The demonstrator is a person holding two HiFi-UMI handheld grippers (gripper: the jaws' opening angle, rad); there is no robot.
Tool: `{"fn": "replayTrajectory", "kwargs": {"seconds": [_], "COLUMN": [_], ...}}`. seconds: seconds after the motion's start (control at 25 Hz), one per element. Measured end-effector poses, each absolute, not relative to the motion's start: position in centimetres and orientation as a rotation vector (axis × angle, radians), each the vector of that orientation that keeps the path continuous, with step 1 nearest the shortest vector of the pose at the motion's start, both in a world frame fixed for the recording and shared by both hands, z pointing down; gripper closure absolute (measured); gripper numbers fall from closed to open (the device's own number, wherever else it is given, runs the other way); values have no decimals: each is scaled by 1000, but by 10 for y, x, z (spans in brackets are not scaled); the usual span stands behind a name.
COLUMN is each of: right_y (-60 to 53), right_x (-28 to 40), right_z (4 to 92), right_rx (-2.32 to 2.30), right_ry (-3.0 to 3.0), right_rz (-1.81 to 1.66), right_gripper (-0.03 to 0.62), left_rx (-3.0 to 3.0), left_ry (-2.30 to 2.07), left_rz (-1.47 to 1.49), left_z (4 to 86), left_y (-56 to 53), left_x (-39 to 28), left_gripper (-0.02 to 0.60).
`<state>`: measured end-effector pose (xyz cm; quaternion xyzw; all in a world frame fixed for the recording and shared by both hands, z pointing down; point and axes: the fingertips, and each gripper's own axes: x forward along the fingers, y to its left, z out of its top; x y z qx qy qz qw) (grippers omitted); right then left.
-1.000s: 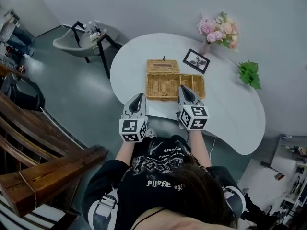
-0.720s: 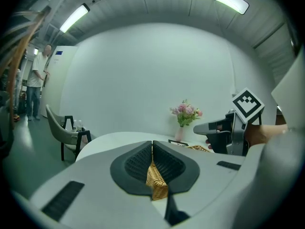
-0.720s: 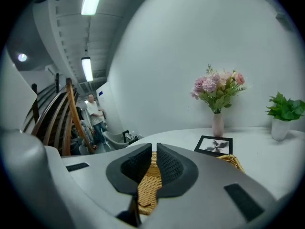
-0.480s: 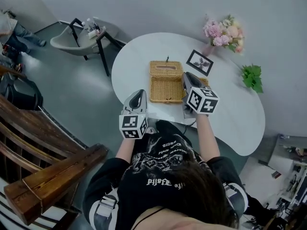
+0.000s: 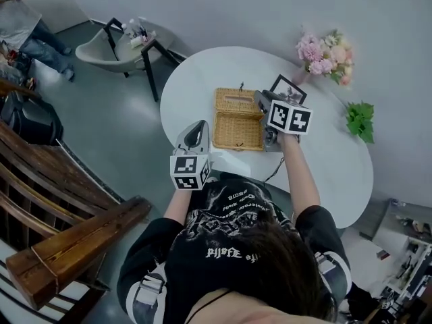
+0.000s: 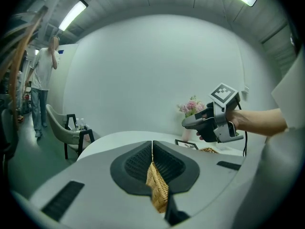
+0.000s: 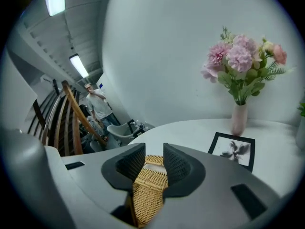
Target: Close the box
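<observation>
Right fingers (image 7: 178, 168) opening, wicker lid (image 7: 148, 190) between them, left fingers (image 6: 136, 163) pressed together, near the wicker box (image 5: 237, 123)

Pretty plain room tbh: bare pale wall (image 5: 223, 12), grey floor (image 5: 115, 133), strip lights (image 6: 74, 14) overhead. Curvy white tabletop (image 5: 337, 167) by the wall with pink flowers (image 5: 324, 49), a framed picture (image 7: 233, 149) and a green plant (image 5: 360, 119). Grey chair (image 5: 98, 51) and small side table (image 5: 145, 46) beyond it, dark wooden railing (image 5: 74, 238) nearer.

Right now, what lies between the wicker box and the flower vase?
A framed picture lies flat between the wicker box and the flower vase, clearest in the right gripper view.
</observation>
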<state>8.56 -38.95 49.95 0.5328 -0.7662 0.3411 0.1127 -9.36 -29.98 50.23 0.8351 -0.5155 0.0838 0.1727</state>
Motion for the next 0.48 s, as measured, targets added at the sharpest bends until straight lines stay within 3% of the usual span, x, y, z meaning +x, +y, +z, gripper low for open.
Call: {"fn": "replayTrajectory", "kwargs": {"seconds": [0.48], "right_y": [-460], "right_x": [78], "right_z": [549], "right_rx": [1332], "right_ry": [-2111], "right_rz": [1198], "right_gripper": [433], "left_rx": [2323], "left_ry": [-1478], "left_rz": [291], "left_z": [517], "left_y": [-317], "left_x": [-82], "left_gripper": [555]}}
